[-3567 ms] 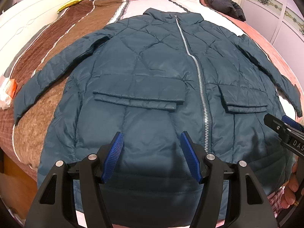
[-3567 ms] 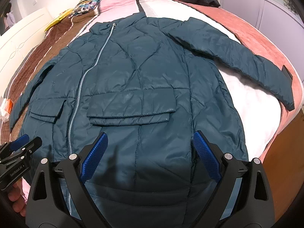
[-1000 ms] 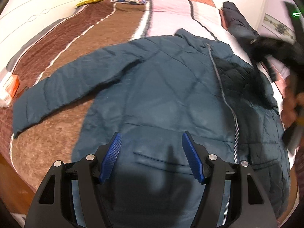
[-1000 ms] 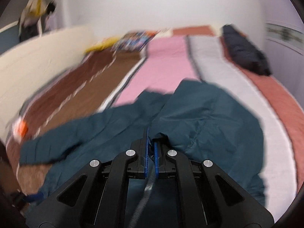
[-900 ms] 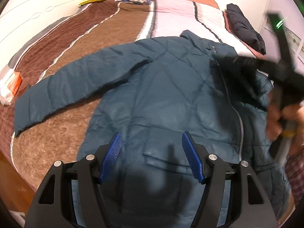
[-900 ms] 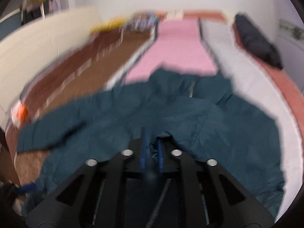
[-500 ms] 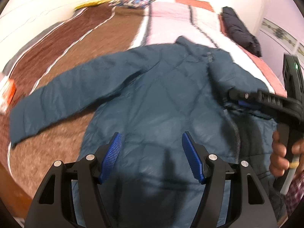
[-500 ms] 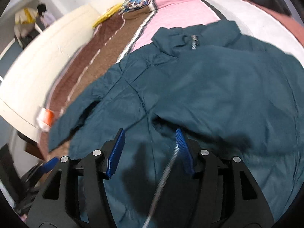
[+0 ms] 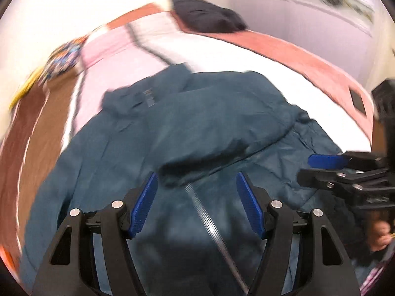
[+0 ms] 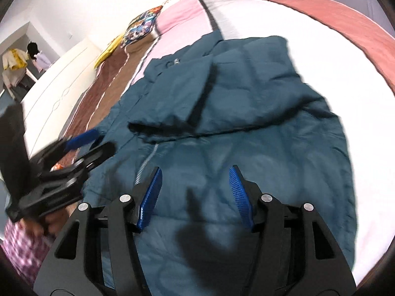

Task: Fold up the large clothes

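Note:
A dark teal quilted jacket (image 9: 192,133) lies front up on the bed, also in the right wrist view (image 10: 246,128). Its right sleeve (image 10: 222,91) is folded across the chest, its cuff (image 10: 143,125) near the silver zipper (image 10: 145,162). My left gripper (image 9: 196,202) is open and empty above the lower front. My right gripper (image 10: 195,194) is open and empty above the lower front; it also shows at the right of the left wrist view (image 9: 328,170). The left sleeve is out of sight.
The bed has a striped cover in brown, pink, white and red (image 10: 284,19). A dark garment (image 9: 207,17) lies at the far end. A patterned pillow (image 10: 140,28) and a yellow item lie near the head. A white bed board (image 10: 59,91) runs along the left.
My right gripper carried the right sleeve over the jacket front, opened and let it go. Both grippers have since moved; the left view has swung to the right.

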Available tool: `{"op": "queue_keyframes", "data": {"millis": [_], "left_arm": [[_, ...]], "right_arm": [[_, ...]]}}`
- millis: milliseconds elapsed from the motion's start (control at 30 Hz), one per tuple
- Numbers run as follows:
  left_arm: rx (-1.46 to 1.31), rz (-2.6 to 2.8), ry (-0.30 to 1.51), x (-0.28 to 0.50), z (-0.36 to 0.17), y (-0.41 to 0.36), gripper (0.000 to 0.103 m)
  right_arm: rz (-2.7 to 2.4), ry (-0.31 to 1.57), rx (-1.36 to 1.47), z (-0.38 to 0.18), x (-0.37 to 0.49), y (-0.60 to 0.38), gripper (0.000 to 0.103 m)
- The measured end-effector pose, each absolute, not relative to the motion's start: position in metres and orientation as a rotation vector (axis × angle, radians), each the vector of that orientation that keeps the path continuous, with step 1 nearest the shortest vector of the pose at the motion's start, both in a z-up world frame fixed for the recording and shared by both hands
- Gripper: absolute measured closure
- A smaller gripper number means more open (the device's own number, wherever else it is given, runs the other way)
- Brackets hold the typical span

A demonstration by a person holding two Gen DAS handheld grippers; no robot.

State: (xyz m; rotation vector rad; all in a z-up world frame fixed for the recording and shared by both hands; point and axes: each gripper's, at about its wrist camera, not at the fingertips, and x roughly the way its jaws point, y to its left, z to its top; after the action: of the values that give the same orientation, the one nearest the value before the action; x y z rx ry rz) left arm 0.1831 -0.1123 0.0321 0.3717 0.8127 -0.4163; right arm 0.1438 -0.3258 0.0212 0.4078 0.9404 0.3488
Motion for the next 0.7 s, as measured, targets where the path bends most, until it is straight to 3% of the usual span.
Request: {"op": "queue_keyframes", "data": {"millis": [267,333,367,400,500,700], "left_arm": [[0.701,-0.432,0.778,0.204,-0.006,-0.180,0.039],[0.732,-0.421,0.761,0.209,-0.011,-0.186,0.059],[0.713,-0.427,0.779,0.213,-0.011,-0.186,0.076],[0.674,-0.419,0.793,0.216,-0.008,-0.184,0.083],[0.560,-0.375,0.786,0.221,0.007,-0.169,0.093],[0.297,-0.251,0.742,0.221,0.049,-0.109,0.095]], "right_arm": [[0.337,0.935,0.476,0.013,0.140,-0.358,0.046],[0.333,0.938,0.487,0.010,0.139,-0.363,0.046],[0.328,0.941,0.492,0.009,0.139,-0.365,0.046],[0.326,0.943,0.496,0.008,0.139,-0.367,0.046],[0.324,0.947,0.498,0.007,0.138,-0.366,0.046],[0.348,0.956,0.471,0.007,0.136,-0.351,0.046]]}}
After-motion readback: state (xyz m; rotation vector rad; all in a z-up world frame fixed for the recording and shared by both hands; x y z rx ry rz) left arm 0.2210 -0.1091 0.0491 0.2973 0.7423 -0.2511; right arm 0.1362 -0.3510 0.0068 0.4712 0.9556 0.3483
